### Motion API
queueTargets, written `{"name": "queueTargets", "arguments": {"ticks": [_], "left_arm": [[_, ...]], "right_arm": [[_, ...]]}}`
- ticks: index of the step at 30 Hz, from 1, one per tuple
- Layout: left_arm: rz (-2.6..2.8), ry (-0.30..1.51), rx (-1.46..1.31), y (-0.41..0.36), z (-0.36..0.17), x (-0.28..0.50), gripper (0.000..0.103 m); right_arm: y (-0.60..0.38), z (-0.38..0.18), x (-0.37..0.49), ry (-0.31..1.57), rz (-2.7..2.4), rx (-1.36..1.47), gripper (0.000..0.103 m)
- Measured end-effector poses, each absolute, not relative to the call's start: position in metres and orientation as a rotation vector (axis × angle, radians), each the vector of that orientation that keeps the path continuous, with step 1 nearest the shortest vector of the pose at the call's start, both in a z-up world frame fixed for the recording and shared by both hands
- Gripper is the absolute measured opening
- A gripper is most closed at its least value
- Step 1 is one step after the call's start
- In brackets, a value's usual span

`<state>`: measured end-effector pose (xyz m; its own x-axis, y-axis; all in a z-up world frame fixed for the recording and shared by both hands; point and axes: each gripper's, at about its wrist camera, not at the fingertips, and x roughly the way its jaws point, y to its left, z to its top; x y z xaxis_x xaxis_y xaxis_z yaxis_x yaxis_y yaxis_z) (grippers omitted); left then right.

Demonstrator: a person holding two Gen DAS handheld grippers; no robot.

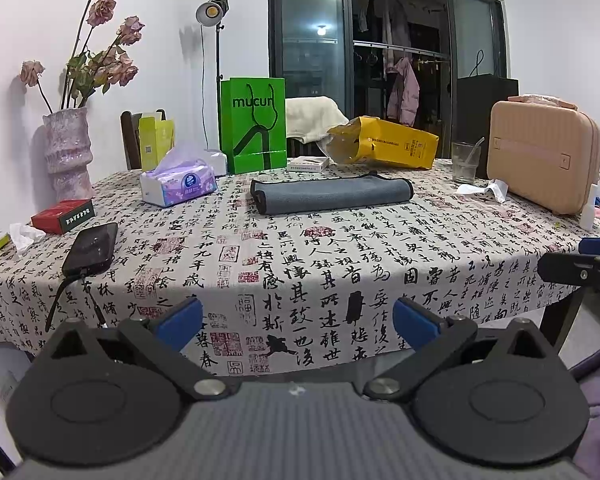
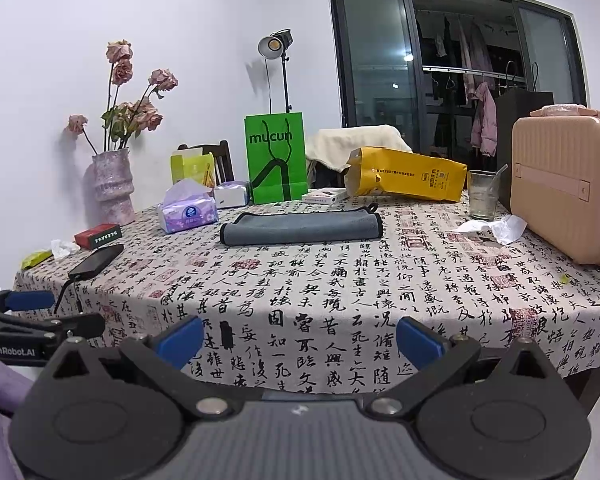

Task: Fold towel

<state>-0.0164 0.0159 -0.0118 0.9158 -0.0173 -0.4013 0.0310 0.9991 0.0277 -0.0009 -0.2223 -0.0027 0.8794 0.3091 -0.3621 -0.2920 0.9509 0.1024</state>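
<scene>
A grey towel [image 1: 332, 196] with a dark edge lies folded into a long flat strip on the far half of the table; it also shows in the right wrist view [image 2: 300, 227]. My left gripper [image 1: 298, 318] is open and empty, held off the table's near edge, far from the towel. My right gripper [image 2: 300, 338] is open and empty, also at the near edge. The right gripper shows at the right edge of the left wrist view [image 1: 592, 264], and the left gripper at the left edge of the right wrist view [image 2: 28, 316].
The calligraphy tablecloth [image 1: 300, 264] covers the table. Behind the towel stand a green bag [image 1: 254, 126], a yellow bag [image 1: 384, 144], a tissue pack [image 1: 180, 184] and a glass [image 1: 465, 162]. A pink case [image 1: 544, 152] is right. A phone [image 1: 92, 248], red box [image 1: 63, 216] and vase [image 1: 66, 152] are left.
</scene>
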Motion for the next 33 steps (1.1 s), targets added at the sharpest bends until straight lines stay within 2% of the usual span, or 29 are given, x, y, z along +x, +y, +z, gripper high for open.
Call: {"name": "queueTargets", "arguments": {"ticks": [33], "left_arm": [[-0.034,0.417,0.033,0.0149,-0.014,-0.0178,0.103]], "right_arm": [[-0.222,-0.0084,-0.0006,0.4,0.324,0.052,0.103]]}}
